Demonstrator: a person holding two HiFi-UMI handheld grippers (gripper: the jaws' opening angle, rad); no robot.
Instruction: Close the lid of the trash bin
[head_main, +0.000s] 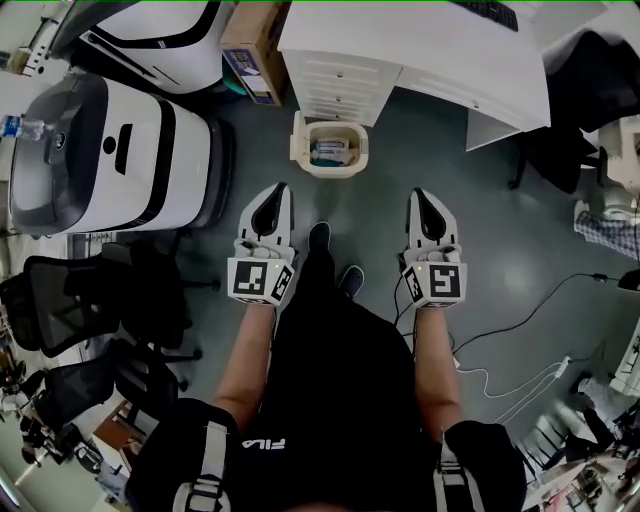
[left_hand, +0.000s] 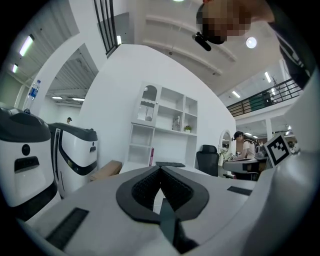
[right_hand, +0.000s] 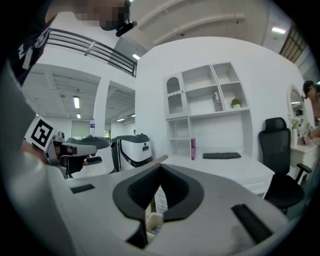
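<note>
The small beige trash bin (head_main: 329, 146) stands on the floor in front of the white drawer unit, its top open and some rubbish showing inside. In the head view, my left gripper (head_main: 281, 188) and right gripper (head_main: 418, 192) are held side by side, short of the bin and pointing toward it, one to each side. Both are shut with nothing between the jaws. The left gripper view shows shut jaws (left_hand: 160, 168) and no bin. Under the closed tips in the right gripper view (right_hand: 160, 167), a bit of the bin (right_hand: 153, 220) shows.
A white desk with drawers (head_main: 345, 72) stands behind the bin, a cardboard box (head_main: 253, 42) beside it. Large white and black machines (head_main: 110, 150) fill the left, black office chairs (head_main: 90, 300) lie below them. Cables (head_main: 520, 318) trail on the floor at right.
</note>
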